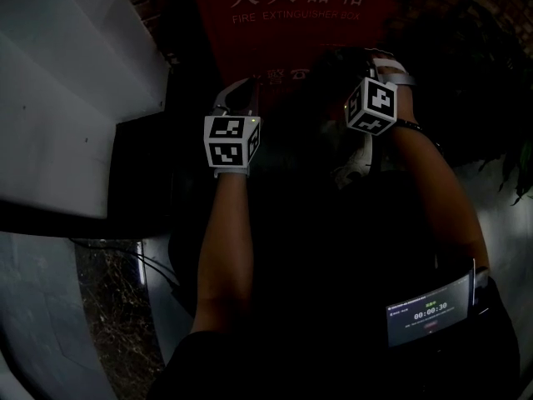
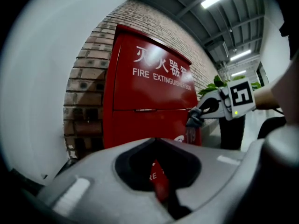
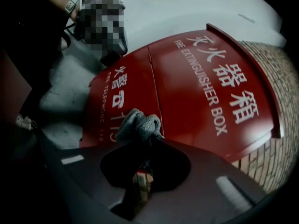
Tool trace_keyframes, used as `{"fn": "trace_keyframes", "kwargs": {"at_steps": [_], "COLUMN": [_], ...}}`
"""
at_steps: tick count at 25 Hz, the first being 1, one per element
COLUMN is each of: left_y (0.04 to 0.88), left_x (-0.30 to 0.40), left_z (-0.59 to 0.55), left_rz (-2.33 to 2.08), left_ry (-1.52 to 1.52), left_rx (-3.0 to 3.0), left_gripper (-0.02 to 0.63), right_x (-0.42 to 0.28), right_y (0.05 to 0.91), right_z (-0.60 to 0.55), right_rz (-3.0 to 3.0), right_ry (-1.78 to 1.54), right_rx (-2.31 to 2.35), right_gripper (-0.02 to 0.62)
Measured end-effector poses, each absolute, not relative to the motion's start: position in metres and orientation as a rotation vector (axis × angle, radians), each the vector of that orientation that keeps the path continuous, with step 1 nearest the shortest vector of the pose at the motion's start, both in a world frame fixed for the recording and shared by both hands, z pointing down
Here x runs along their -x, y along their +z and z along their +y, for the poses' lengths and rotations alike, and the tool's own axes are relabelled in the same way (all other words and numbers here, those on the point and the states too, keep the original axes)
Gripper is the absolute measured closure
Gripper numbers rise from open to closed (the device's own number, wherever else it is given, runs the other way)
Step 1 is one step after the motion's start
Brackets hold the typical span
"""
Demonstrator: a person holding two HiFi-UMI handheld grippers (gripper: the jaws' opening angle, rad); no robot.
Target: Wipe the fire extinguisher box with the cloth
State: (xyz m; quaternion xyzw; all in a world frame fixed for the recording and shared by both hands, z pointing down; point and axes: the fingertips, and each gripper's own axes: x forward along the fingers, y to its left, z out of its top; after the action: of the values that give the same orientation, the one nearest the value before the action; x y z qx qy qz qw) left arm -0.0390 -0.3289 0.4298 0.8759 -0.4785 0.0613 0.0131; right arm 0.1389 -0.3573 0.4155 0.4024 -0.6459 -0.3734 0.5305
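Your right tool [image 3: 145, 141] has its jaws closed on a bunched grey cloth [image 3: 139, 125]. The wad sticks out just past the tips. Straight ahead of those tips is the red fire extinguisher box [image 3: 196, 83], and the cloth sits over its lower door panel, beside the white "119" telephone print. From the left gripper view the cloth looks to be at the door's surface, but I can't tell whether it is pressing or just short of it.

Your left tool [image 2: 156, 140] has its jaws together with nothing between them. It points at the box front from a little further back, and the box's upper lettered panel is ahead of it and above.

I judge the step in hand to be the wipe itself, either at its start or partway across the lower door. Most of the red face looks left to cover.

The next move calls for:
- firm pressure into the panel, so more than the tip of the wad touches;
- a steady sweep along the door, then up toward the lettered panel;
- a tight clamp, so that the cloth doesn't drag out;
- the left tool held off the wiping path.
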Motion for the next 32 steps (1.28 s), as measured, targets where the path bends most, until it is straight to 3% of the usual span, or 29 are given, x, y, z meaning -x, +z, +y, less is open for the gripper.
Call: {"fn": "trace_keyframes", "kwargs": {"at_steps": [9,22,32], "left_y": [0.437,0.438,0.440], "left_x": [0.056,0.102,0.085], "left_z": [-0.333,-0.335,-0.344], "left_rz": [-1.523,-1.624,-1.547], "left_ry": [0.215,0.207,0.136], "left_rx": [-2.679,-2.525,-2.531], "left_gripper": [0.603,0.604,0.604], "right_x": [-0.181,0.043,0.063], "right_y": [0.425,0.439,0.449], "right_z": [-0.353,-0.336,-0.355], "right_rz": [-1.494,-1.771,-1.789], "right_ry": [-0.788,-0.947,-0.981], "right_rx": [-1.001,-0.785,-0.772], "right_gripper": [0.566,0.566,0.566]}}
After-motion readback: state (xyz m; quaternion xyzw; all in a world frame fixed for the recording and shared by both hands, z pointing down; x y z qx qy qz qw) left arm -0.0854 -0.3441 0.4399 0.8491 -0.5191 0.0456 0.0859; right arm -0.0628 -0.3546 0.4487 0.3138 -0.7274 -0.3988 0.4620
